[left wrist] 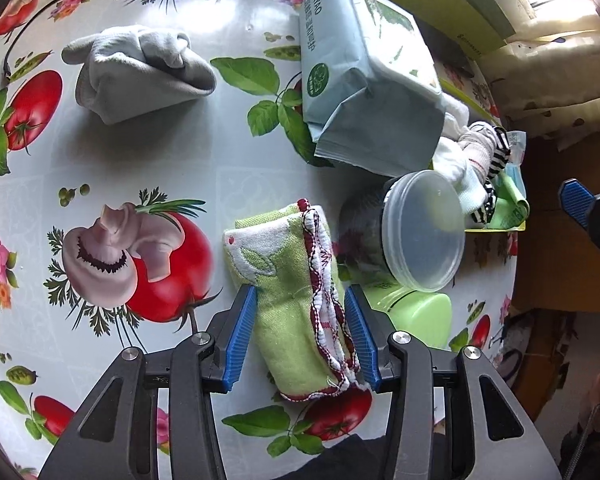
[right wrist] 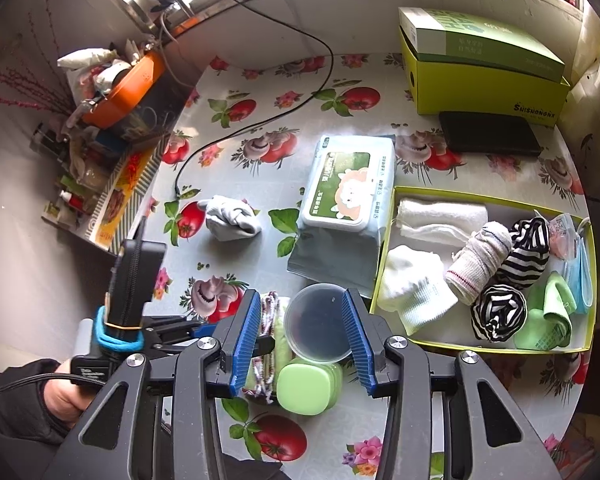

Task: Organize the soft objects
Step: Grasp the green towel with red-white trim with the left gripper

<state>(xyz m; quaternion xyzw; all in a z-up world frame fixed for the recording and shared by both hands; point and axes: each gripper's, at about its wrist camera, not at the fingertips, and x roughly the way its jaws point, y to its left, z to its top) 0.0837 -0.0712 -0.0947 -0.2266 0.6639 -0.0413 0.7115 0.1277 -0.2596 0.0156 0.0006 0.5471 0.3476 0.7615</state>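
One green towel [left wrist: 296, 300] btwn left gripper [left wrist: 300, 336] pads.

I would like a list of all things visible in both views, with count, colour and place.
towel: 1, green-white, between left fingers
grey sock: 1, table, far left
wipes pack: 1, pale blue, table centre
tub: 1, clear, lidded, beside towel
green case: 1, near tub
tray: 1, yellow-green, right
rolled socks and cloths: several, white, striped, green, in tray
boxes: 2, green, stacked, far right
black pad: 1, before boxes
cable: 1, black
left gripper: around towel
right gripper: open, above tub
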